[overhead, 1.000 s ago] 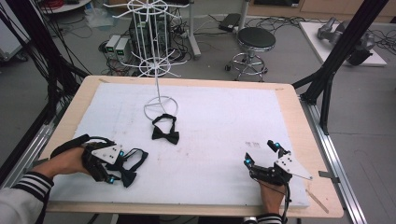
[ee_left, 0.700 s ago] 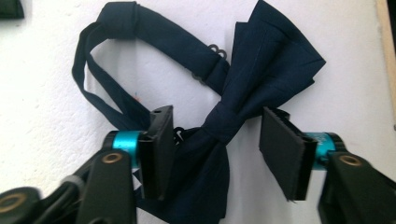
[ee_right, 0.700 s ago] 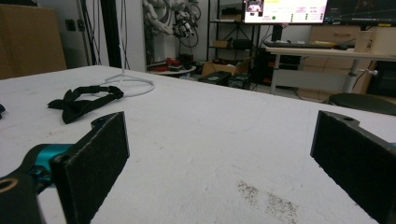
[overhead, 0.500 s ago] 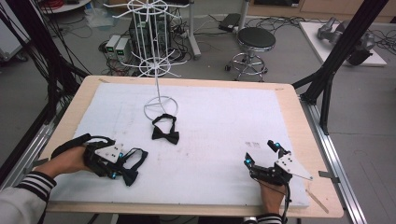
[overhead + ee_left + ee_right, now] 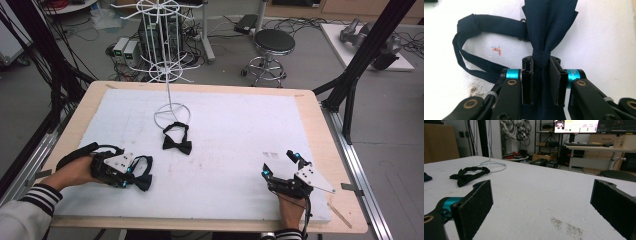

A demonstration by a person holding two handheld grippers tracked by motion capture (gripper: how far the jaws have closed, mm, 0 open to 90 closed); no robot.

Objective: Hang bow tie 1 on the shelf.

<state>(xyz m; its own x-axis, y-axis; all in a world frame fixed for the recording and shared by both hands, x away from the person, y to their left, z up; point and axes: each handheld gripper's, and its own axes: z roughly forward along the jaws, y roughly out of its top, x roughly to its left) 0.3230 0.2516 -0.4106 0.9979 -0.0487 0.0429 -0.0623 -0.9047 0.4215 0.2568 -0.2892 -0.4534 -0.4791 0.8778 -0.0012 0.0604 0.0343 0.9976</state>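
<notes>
At the left of a white-topped table point(image 5: 235, 130), the left gripper point(image 5: 541, 65) pinches a navy bow tie point(image 5: 549, 27) at its centre knot, its strap point(image 5: 474, 47) looping over the surface. A second, black bow tie point(image 5: 177, 140) lies farther in, just beside the ring base of a white wire rack point(image 5: 169, 75). At right, the right gripper point(image 5: 281, 165) rests low, fingers point(image 5: 474, 205) spread wide apart around nothing.

A lab: black frame struts point(image 5: 361, 55), floor cables point(image 5: 70, 35), a monitor point(image 5: 576, 125) on a desk.
</notes>
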